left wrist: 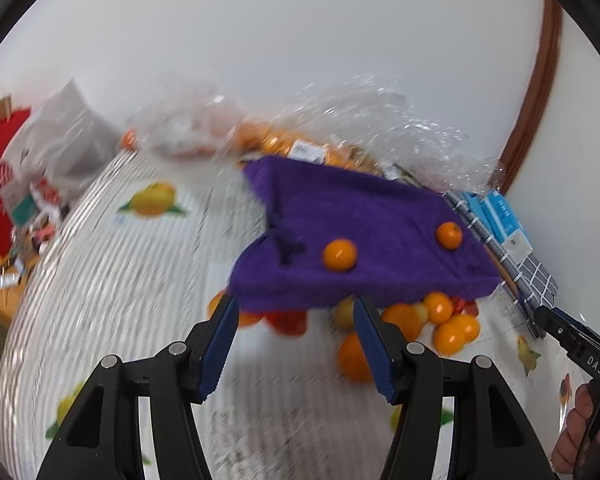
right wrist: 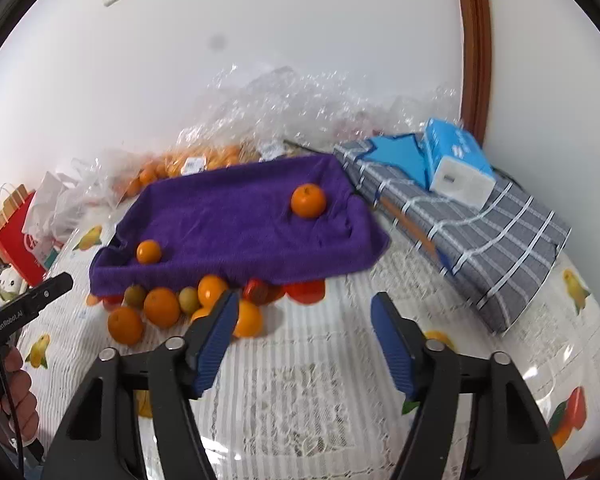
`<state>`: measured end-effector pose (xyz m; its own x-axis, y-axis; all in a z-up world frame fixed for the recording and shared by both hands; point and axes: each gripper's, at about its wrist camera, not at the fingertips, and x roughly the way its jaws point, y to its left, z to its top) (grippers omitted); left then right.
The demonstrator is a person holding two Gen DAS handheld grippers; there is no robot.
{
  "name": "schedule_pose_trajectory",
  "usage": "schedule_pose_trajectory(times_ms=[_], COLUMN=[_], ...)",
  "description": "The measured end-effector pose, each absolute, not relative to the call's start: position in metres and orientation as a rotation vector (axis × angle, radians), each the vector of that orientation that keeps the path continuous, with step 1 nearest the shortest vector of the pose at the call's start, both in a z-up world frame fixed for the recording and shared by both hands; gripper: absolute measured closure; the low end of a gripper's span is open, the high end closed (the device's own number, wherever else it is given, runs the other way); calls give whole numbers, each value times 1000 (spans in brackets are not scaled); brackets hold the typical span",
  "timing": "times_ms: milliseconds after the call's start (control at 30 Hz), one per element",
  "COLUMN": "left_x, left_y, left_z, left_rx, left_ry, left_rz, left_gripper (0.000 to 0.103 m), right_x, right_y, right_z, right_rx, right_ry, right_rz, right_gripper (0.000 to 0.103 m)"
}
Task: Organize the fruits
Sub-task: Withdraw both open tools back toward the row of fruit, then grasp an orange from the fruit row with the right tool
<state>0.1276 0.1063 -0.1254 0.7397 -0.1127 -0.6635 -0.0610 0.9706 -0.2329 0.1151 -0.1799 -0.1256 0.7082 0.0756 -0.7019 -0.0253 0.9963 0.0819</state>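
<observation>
A tray lined with a purple towel (left wrist: pixel 360 208) (right wrist: pixel 228 216) sits on the white lace tablecloth. Two oranges (left wrist: pixel 340 254) (right wrist: pixel 308 200) lie in it, one near each end. A loose pile of oranges (left wrist: pixel 448 320) (right wrist: pixel 162 307), red fruits (right wrist: pixel 306 291) and small greenish ones (right wrist: pixel 189 300) lies against the tray's near edge. My left gripper (left wrist: pixel 295 302) hovers open just before that pile, with nothing between its blue pads. My right gripper (right wrist: pixel 305 298) is open too, over bare cloth right of the pile, with an orange (right wrist: pixel 247 318) beside its left finger.
Crinkled clear plastic bags of oranges (right wrist: pixel 196 164) lie behind the tray against the wall. At the right, a grey checked cloth (right wrist: pixel 480 240) carries a blue tissue box (right wrist: pixel 456 160). A red paper bag (right wrist: pixel 16 240) stands far left. A hand (right wrist: pixel 16 400) holds the other gripper.
</observation>
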Motion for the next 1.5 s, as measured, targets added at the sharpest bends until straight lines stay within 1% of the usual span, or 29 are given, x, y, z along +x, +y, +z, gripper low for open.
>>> schedule_pose_trajectory(times_ms=[100,267,367,533,633,833,900,1133,1367,1500], left_x=[124,126,124,122,124,127,125,126,125,127], left_y=[116,121,126,132,135,127,125,118,123,122], left_z=[-138,-152,-157,-159,-162,-164,-162,-163,-163,-164], left_rx=[-285,-307,-316,-342,-383,-352,-341,-295,-322,-316], left_ry=[756,754,731,715,729,744,731,733,733,740], left_rz=[-31,-32,-48,-46,-79,-91,-97,-88,-82,-81], left_gripper=[45,45,46,45,46,46,46,45,46,46], right_x=[115,121,130,150,161,175,178,169,140,132], right_y=[-178,-165,-152,-141,-143,-155,-160,-171,-186,-184], right_z=[-137,-149,-158,-172,-180,-188,-192,-188,-182,-190], right_rx=[58,43,22,31,71,194,235,273,193,167], right_ry=[814,839,851,885,919,949,956,952,931,948], right_rz=[68,121,160,202,222,252,265,273,204,220], right_gripper=[49,51,56,56,59,62,68,68,68,64])
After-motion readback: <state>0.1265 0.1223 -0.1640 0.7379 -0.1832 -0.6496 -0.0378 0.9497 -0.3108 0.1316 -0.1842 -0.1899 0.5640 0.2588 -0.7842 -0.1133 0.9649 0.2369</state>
